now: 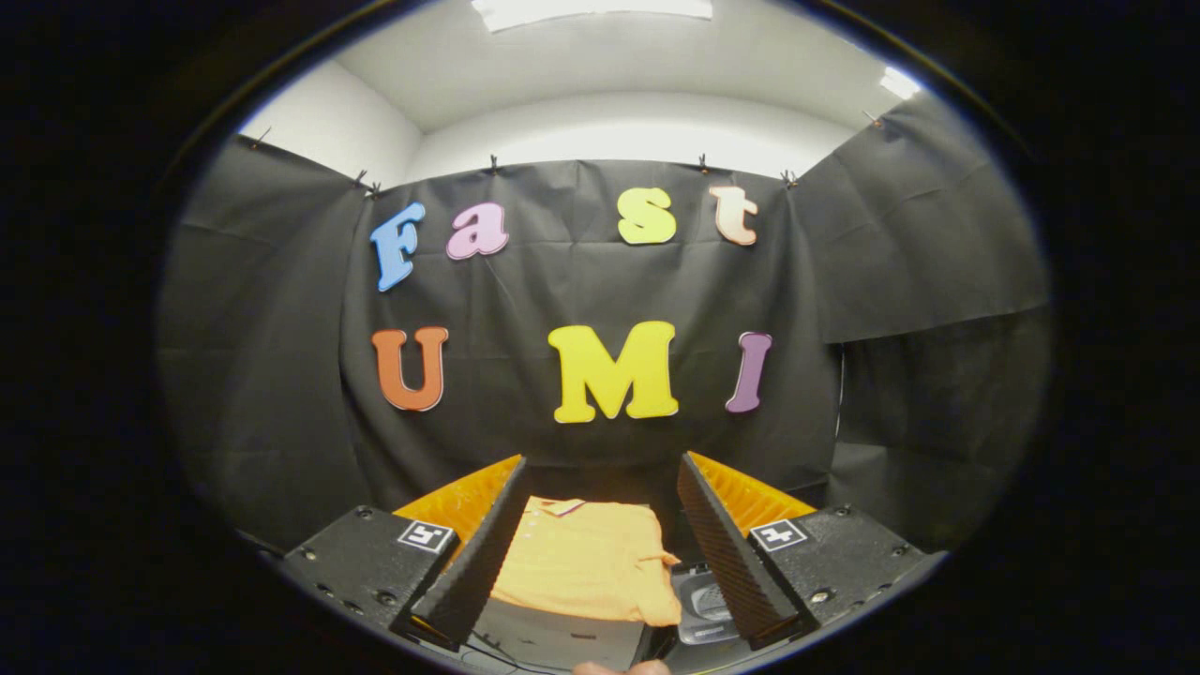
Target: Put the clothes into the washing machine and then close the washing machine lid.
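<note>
Fingers [487,553] nearest, spread wide, gripping nothing; gripper [600,562] hung clear above folded orange shirt [581,567]; shirt seen between the fingers, draped on a pale boxy unit [562,637], possibly the washing machine, hard to tell from this low sliver; grey control-like part [701,605] just beside shirt's edge. Risks judged: pinched single layer only, so rest unfolded and trailed over the rim; hit the grey part on descent; snagged cloth blocked the lid from closing flush.
</note>
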### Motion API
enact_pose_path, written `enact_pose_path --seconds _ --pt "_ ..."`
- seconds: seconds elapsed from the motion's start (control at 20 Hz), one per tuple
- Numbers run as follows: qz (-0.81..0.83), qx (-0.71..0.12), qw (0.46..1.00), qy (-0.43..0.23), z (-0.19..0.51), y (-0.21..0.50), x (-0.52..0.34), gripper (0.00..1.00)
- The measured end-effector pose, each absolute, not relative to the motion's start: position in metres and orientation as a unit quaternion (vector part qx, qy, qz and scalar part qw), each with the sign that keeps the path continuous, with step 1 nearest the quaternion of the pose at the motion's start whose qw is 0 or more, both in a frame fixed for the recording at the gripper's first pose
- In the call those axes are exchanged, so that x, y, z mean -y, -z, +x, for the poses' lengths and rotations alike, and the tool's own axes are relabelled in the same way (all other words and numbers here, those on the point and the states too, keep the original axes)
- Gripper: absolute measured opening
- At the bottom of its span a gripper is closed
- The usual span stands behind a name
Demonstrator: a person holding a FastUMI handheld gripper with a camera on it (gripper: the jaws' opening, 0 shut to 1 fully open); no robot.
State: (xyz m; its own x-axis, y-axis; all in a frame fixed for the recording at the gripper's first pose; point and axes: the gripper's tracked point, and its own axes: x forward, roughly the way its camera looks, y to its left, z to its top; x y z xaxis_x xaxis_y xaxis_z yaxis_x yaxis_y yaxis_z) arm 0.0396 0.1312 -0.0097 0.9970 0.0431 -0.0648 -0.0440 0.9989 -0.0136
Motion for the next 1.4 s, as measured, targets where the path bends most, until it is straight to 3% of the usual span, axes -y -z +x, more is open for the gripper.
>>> enact_pose_path --seconds 0.55,0.9,1.4 --pt "-0.008 -0.199 0.977 -0.079 0.127 0.082 -0.223 1.00" --pt "-0.004 -0.365 0.927 -0.084 0.193 0.158 -0.227 1.00" --pt "-0.026 -0.509 0.854 -0.098 0.242 0.219 -0.240 0.99"
